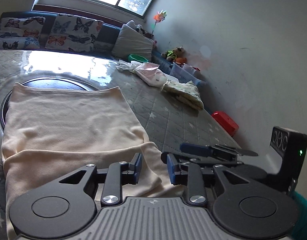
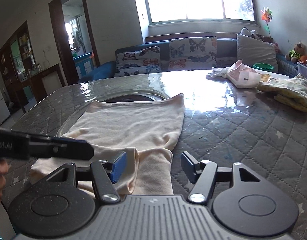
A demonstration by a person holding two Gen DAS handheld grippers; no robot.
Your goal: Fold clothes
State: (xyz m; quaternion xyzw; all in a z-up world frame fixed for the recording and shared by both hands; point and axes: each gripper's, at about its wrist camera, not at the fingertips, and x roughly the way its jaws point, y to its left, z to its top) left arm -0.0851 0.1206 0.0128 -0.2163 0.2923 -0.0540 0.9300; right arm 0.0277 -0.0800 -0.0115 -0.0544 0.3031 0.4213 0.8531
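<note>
Cream garment (image 1: 73,124) lies on table (image 1: 173,124); left tongs (image 1: 154,169) and right tongs (image 2: 153,166) apart, gripping nothing.

Hardly any writing can be read. In the right wrist view the left gripper (image 2: 77,150) reaches in from the left edge, and its black body carries pale lettering, cut off by the frame and blurred; the letters cannot be made out with certainty. A pink and white package (image 2: 243,76) on the table has a small dark mark on its white face, too small to read.
</note>
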